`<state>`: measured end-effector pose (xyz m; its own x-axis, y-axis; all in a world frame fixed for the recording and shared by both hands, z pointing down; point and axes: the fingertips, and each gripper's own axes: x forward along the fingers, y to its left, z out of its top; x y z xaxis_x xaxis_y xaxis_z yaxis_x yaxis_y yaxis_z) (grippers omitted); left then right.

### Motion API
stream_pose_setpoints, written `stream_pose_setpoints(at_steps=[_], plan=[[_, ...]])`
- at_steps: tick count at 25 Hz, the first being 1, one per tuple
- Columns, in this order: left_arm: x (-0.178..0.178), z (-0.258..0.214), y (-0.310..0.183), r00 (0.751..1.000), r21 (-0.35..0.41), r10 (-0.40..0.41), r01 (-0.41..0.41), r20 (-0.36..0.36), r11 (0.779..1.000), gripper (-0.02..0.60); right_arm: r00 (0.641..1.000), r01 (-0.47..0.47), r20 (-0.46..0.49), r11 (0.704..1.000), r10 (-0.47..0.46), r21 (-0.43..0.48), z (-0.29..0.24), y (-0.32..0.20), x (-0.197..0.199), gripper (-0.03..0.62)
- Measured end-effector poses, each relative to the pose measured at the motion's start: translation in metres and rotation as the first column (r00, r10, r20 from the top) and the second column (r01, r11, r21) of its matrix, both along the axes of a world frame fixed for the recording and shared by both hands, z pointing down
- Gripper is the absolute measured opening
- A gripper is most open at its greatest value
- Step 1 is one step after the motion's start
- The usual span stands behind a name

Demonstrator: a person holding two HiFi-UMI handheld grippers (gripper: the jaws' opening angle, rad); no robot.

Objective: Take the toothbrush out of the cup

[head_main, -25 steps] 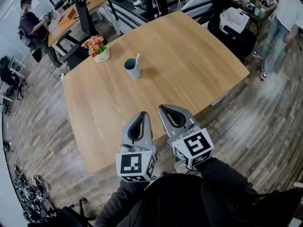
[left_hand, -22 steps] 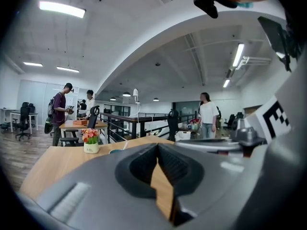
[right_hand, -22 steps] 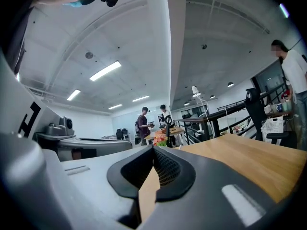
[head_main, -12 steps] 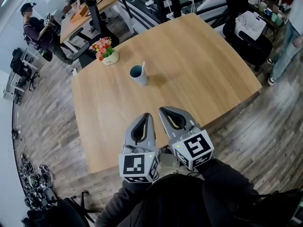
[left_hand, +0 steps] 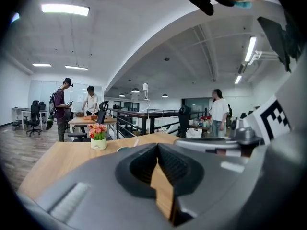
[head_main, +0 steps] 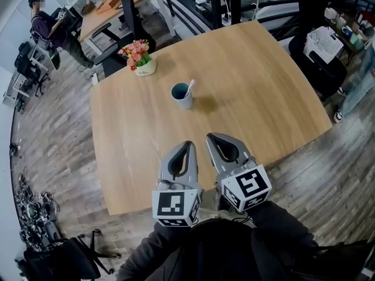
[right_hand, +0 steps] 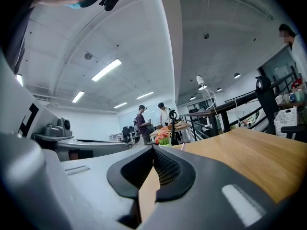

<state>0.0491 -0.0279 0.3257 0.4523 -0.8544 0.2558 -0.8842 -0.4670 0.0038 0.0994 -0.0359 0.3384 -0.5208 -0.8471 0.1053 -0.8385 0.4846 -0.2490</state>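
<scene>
Both my tongs hang over the near edge of the wooden table (head_main: 275,98), side by side and pointing toward the far side. My left gripper (head_main: 187,144) has its jaws pressed together with nothing between them, and its own view shows the two tips meeting in a point. My right gripper (head_main: 211,137), just beside it, is closed and empty in the same way.

The toothbrush (head_main: 188,88) stands in the blue-grey cup (head_main: 181,95). Its white handle leans over the cup's right rim. The cup sits upright near the middle of the table, well apart from both tongs and a little to the left of them.

At the far left corner stands a small white flower pot (head_main: 145,68) with pink and orange blooms. In the left gripper view it carries a short line of dark print, too small for me to read.

The only other markings I can make out are the black-and-white square patterns on my tongs' cubes, which hold no letters.
</scene>
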Motion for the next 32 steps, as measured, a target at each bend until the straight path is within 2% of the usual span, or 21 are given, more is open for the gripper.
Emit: stream_pose_setpoints(at_steps=[6,11,18,21,26,32], plan=[[-0.020,0.016,-0.034,0.999,-0.030,-0.024,0.023,-0.049,0.999,0.008,0.999,0.014,-0.029,0.999,-0.015,-0.030,0.015,-0.034,-0.018,0.002],[-0.041,0.017,-0.070,0.994,-0.039,-0.046,0.042,-0.104,0.998,0.008,0.997,0.040,-0.068,0.999,-0.041,-0.016,0.008,-0.074,-0.044,0.003],[-0.087,0.026,-0.118,0.981,-0.068,-0.088,0.078,-0.170,0.995,0.008,0.992,0.034,-0.120,0.999,-0.036,-0.021,0.007,-0.127,-0.077,0.003],[-0.098,0.027,-0.135,0.981,-0.078,-0.090,0.078,-0.173,0.994,0.008,0.992,0.019,-0.122,0.999,-0.025,-0.044,0.011,-0.143,-0.084,0.003],[-0.093,0.031,-0.154,0.983,-0.083,-0.087,0.074,-0.161,0.994,0.008,0.991,0.021,-0.129,0.997,-0.030,-0.072,0.021,-0.159,-0.082,0.004],[-0.084,0.054,-0.171,0.984,-0.138,-0.116,0.098,-0.133,0.986,0.008,0.993,0.030,-0.111,0.990,-0.045,-0.135,0.050,-0.178,-0.069,0.005]])
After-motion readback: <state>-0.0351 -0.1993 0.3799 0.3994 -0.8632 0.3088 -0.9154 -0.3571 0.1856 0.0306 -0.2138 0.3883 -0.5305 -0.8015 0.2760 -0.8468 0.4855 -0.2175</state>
